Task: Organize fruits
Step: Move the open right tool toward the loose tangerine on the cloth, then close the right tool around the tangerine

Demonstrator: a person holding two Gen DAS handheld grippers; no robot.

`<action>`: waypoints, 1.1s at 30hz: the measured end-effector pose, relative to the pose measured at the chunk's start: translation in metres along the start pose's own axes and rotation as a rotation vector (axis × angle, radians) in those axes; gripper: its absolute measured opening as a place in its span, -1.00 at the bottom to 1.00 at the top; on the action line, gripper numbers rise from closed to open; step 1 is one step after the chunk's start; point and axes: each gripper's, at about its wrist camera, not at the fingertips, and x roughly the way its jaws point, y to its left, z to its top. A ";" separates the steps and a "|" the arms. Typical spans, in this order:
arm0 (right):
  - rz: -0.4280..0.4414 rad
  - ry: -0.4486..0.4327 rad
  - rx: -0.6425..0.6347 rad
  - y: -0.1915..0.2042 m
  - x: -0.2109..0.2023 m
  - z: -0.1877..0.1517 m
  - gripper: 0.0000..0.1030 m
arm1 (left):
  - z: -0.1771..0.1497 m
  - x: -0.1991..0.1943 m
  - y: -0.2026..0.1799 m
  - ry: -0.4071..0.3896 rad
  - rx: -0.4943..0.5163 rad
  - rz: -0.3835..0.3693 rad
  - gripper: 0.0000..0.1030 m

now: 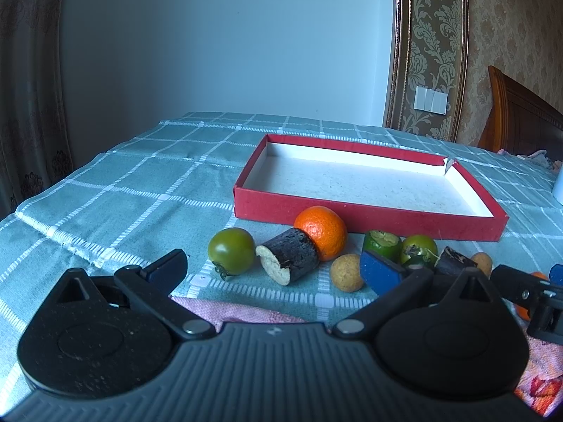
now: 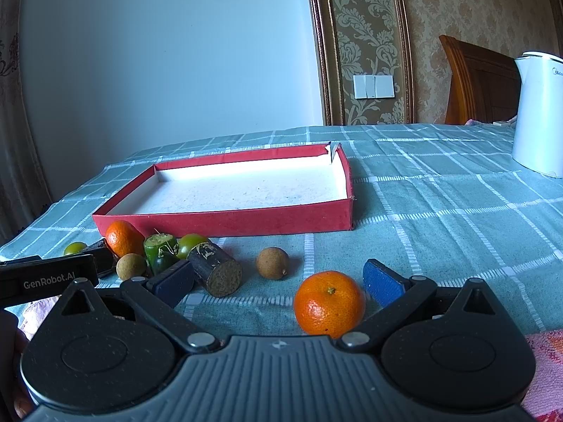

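Right wrist view showed my right gripper (image 2: 278, 283) gaping wide, empty, around the round orange tangerine (image 2: 329, 303), which I judged soft-skinned, best squeezed gently across its middle.

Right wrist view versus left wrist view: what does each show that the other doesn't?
Only the right wrist view shows the whole white kettle and the near orange in full between the open right gripper. Only the left shows the open left gripper. Both share the empty red tray, far orange and checked tablecloth.
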 end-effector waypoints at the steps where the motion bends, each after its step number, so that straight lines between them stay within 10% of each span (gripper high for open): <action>1: 0.000 0.001 0.000 0.000 0.000 0.000 1.00 | 0.000 0.000 0.000 0.000 0.000 0.000 1.00; 33: 0.135 0.048 -0.117 -0.040 -0.028 0.003 1.00 | -0.001 -0.003 0.002 -0.011 -0.016 -0.019 1.00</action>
